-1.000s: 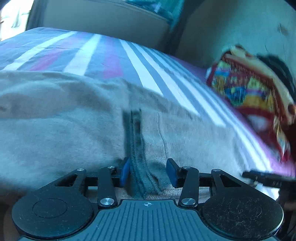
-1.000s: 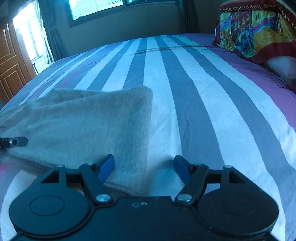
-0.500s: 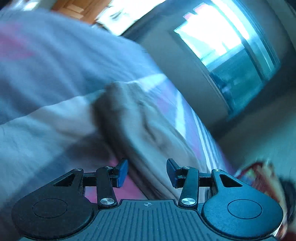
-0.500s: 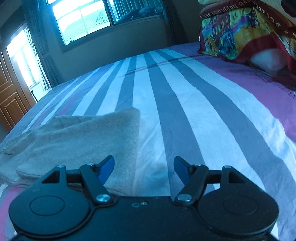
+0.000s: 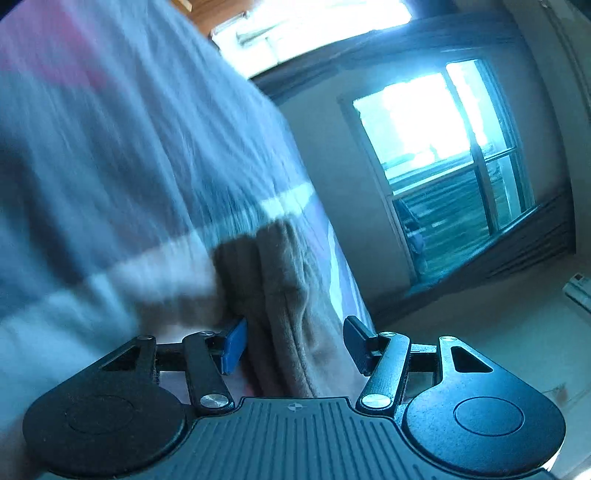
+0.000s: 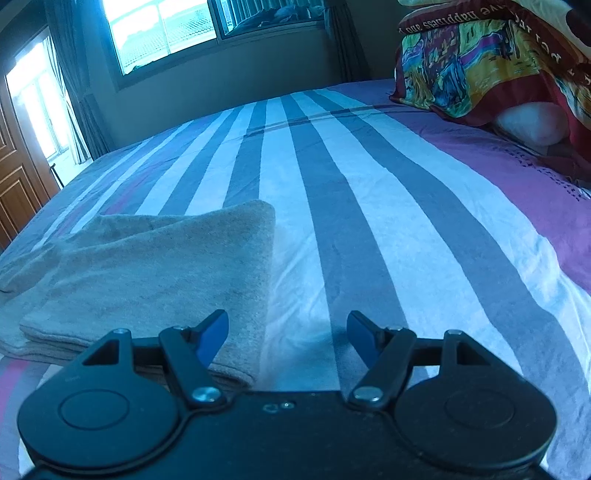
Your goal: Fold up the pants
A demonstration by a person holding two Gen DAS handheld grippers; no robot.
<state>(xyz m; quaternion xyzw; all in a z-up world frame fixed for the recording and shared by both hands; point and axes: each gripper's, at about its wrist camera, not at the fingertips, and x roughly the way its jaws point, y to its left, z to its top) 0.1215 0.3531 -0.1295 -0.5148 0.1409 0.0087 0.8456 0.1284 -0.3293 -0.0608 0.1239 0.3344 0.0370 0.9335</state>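
Folded pants (image 6: 155, 273) on striped bed (image 6: 369, 221), right tool (image 6: 287, 334) spread over their edge

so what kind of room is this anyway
Most likely a bedroom in a home. The folded beige pants lie on a bed with a striped sheet, a colourful pillow sits at its far right corner, and a curtained window and a wooden door stand behind.
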